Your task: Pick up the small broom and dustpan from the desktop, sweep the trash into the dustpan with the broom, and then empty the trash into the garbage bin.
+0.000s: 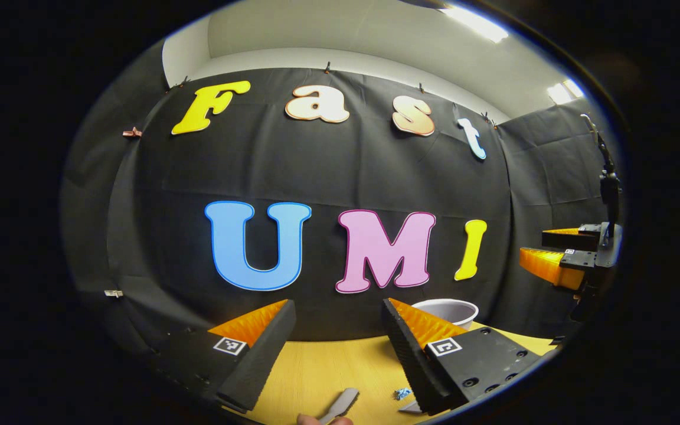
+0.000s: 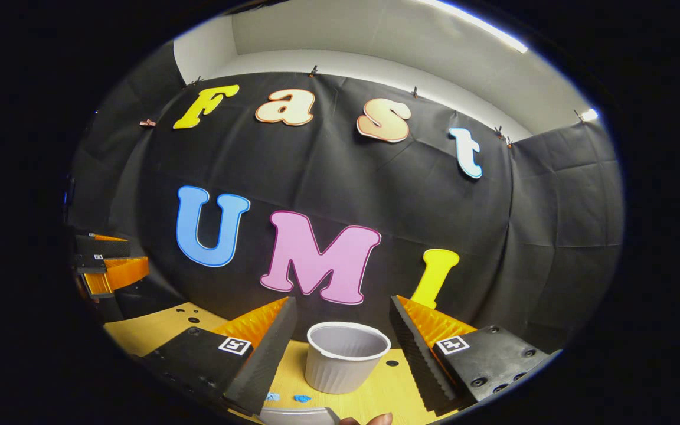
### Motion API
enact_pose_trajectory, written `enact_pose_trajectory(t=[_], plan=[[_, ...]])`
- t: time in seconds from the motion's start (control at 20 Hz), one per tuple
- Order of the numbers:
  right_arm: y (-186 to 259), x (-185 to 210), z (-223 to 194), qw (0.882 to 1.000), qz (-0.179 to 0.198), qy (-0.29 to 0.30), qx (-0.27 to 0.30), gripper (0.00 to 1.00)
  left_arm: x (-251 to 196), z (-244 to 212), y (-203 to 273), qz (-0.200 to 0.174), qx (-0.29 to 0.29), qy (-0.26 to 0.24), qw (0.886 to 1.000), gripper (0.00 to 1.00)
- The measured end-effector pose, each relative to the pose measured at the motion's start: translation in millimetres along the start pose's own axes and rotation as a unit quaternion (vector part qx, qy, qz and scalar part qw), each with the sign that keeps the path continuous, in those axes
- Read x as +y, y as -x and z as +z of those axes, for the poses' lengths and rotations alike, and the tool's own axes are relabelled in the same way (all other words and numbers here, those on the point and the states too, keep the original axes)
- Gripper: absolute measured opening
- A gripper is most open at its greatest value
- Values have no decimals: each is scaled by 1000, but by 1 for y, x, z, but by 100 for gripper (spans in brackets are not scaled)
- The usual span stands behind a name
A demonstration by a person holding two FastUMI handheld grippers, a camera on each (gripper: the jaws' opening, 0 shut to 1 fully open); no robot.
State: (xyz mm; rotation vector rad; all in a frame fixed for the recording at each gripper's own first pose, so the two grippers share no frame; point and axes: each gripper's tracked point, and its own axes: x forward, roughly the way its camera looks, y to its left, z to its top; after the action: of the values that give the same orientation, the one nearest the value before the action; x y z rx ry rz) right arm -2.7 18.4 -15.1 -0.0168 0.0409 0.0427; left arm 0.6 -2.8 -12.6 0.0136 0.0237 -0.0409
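My left gripper (image 1: 338,304) is open and held above the wooden table (image 1: 328,366), with nothing between its fingers. Below it lie a grey handle (image 1: 340,404) and a blue scrap of trash (image 1: 402,392); I cannot tell if the handle is the broom's or the dustpan's. The white bin (image 1: 449,311) stands behind the right finger. My right gripper (image 2: 343,301) is open too. The white ribbed bin (image 2: 346,357) stands on the table ahead of it, untouched. Blue scraps (image 2: 301,398) lie in front of the bin, beside a pale curved edge (image 2: 298,416).
The right gripper (image 1: 532,245) hangs at the far right of the left gripper view. The left gripper (image 2: 138,257) is at the far left of the right gripper view. A fingertip (image 1: 310,420) and a fingertip (image 2: 375,419) show at the bottom edges. The table (image 2: 157,327) has small holes.
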Motion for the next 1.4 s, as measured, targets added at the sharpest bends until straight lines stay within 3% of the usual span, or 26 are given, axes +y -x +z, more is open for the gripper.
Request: enact_pose_trajectory(t=[0.1, 0.2, 0.35, 0.6, 0.75, 1.1, 1.25, 1.4], plan=[[5, 11, -23, 998, 33, 3, 46, 94, 2, -6, -1, 4, 7, -4, 1000, 95], [16, 16, -56, 992, 65, 14, 111, 98, 4, -13, 1, 6, 14, -1, 1000, 95], [42, 15, -119, 968, 103, 41, 224, 98, 6, -24, 3, 10, 26, 7, 1000, 95], [100, 21, -230, 898, 161, 34, 409, 97, 11, -41, 6, 17, 45, 1, 999, 96], [125, 20, -286, 853, 167, 25, 493, 96, 12, -52, 10, 19, 57, 1, 998, 95], [149, 31, -388, 786, 175, 29, 592, 96, 11, -63, 18, 23, 72, -4, 997, 95], [154, 35, -421, 763, 179, 38, 620, 96, 12, -68, 22, 29, 78, -5, 997, 95], [155, 44, -442, 749, 184, 45, 635, 95, 13, -72, 26, 34, 84, -11, 996, 96]])
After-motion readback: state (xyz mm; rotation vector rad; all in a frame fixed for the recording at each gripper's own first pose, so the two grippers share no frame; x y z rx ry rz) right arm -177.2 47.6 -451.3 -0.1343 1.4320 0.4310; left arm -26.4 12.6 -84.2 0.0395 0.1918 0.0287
